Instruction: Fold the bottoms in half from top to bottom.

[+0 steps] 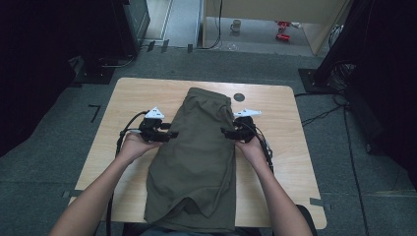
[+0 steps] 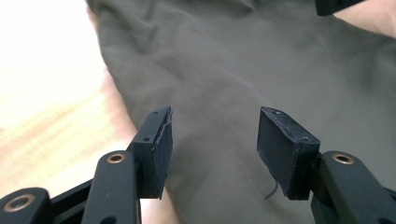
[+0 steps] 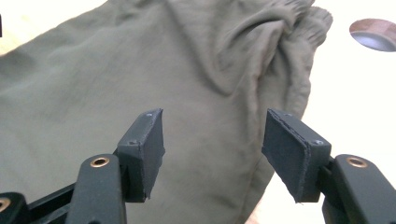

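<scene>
Olive-green shorts (image 1: 196,157) lie folded lengthwise down the middle of the wooden table (image 1: 133,98), waistband at the far end. My left gripper (image 1: 172,135) is at the cloth's left edge and points inward. My right gripper (image 1: 223,132) is at the right edge and faces it. In the left gripper view the jaws (image 2: 215,140) stand open over the shorts (image 2: 261,70), nothing pinched between the pads. The right gripper view has the open jaws (image 3: 215,144) above the shorts (image 3: 140,70) near the gathered waistband (image 3: 299,18), pads apart from the cloth.
A dark round hole (image 1: 239,97) sits in the tabletop just beyond the waistband. Bare wood lies on both sides of the shorts. Past the table, on the floor, are a mug (image 1: 236,25) and red items (image 1: 282,29). Dark stands flank the table.
</scene>
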Available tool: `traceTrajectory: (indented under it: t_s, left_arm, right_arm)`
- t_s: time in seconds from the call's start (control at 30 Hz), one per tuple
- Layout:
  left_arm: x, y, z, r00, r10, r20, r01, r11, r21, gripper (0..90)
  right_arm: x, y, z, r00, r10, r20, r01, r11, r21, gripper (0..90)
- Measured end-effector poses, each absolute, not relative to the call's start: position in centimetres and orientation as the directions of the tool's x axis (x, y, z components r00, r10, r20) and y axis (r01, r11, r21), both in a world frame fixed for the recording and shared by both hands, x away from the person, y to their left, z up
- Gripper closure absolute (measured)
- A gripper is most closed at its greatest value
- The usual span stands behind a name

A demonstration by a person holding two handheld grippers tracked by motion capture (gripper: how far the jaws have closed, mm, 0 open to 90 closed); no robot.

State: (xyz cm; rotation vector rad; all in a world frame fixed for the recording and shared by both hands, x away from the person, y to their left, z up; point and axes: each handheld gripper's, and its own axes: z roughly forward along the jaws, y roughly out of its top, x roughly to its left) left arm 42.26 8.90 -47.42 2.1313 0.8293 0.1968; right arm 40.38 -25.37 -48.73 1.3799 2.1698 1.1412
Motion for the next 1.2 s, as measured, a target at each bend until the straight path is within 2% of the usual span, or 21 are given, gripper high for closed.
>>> traceTrajectory:
  t_s: [0.43,0.47,0.57,0.6,0.77,0.87,0.93,1.0,1.07,1.2]
  left_arm:
    - [45.9,8.6,-48.0,0.742,0.652,-0.157,0.532,-0.43,0.73,45.2]
    - [46.3,8.7,-48.1,0.73,0.661,-0.17,0.53,-0.391,0.752,45.6]
    - [46.7,8.5,-48.2,0.734,0.661,-0.156,0.518,-0.395,0.759,47.3]
    - [47.5,8.1,-48.1,0.739,0.658,-0.146,0.535,-0.44,0.722,47.4]
    - [48.6,7.3,-47.8,0.742,0.651,-0.162,0.538,-0.434,0.723,47.2]
    - [49.3,6.8,-47.6,0.751,0.64,-0.16,0.536,-0.451,0.714,45.2]
    - [49.5,6.6,-47.6,0.742,0.651,-0.159,0.533,-0.429,0.73,46.7]
    - [50.2,6.3,-47.6,0.734,0.657,-0.169,0.556,-0.441,0.704,46.2]
    - [50.9,5.8,-47.7,0.731,0.666,-0.151,0.556,-0.452,0.698,46.0]
    - [51.6,5.5,-47.8,0.731,0.664,-0.156,0.561,-0.454,0.692,46.0]
  right_arm:
    - [43.0,-25.0,-49.1,-0.463,0.879,0.112,0.608,0.222,0.762,34.5]
    - [43.3,-25.0,-49.4,-0.451,0.884,0.123,0.608,0.203,0.768,34.8]
    - [43.7,-25.0,-49.6,-0.438,0.888,0.14,0.613,0.181,0.769,34.6]
    - [44.2,-24.9,-49.6,-0.435,0.89,0.138,0.623,0.187,0.759,34.2]
    - [45.0,-25.1,-49.3,-0.412,0.897,0.161,0.601,0.135,0.788,36.6]
    - [45.9,-25.2,-49.3,-0.405,0.896,0.184,0.638,0.132,0.759,34.9]
    - [46.2,-25.2,-49.1,-0.397,0.899,0.183,0.615,0.113,0.781,36.2]
    - [46.3,-25.2,-49.1,-0.397,0.9,0.179,0.614,0.115,0.781,35.7]
    - [46.8,-25.1,-49.1,-0.388,0.9,0.197,0.648,0.114,0.753,34.5]
    - [47.0,-24.9,-48.6,-0.389,0.891,0.236,0.644,0.08,0.761,34.5]
